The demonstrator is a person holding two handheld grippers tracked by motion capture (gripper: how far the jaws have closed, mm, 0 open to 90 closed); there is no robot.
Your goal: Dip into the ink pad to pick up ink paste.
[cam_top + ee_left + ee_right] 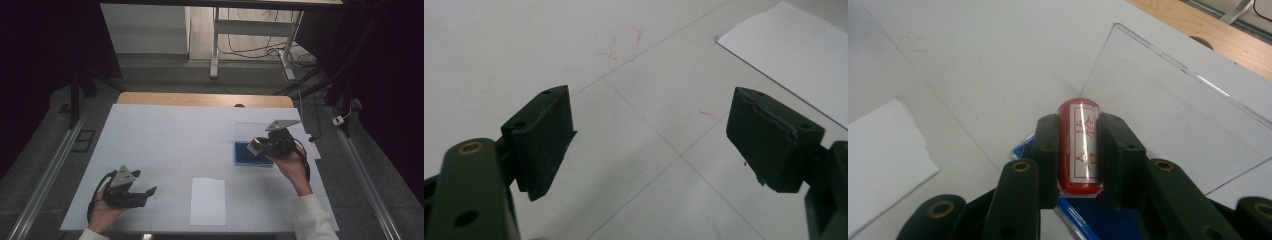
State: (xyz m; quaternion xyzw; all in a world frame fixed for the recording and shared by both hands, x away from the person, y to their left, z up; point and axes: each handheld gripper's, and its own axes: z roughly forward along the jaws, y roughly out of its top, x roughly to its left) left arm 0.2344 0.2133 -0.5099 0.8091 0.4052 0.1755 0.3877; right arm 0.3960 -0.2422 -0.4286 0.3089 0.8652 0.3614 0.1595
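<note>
White table [165, 130], paper sheet [208, 201], blue tray [245, 156]

White paper sheet [207, 201] on table [165, 130], w/ faint red marks [624, 45].

The left gripper [141, 192] is sitting with its jaws wide apart and nothing between them, and the white table [165, 135] around it is lying bare and open. A sheet of paper [208, 200] is lying flat just beside it. Near the right gripper [256, 145], a clear lid [1173, 100] is standing up like a wall, with a blue box [242, 155] sitting below.
</note>
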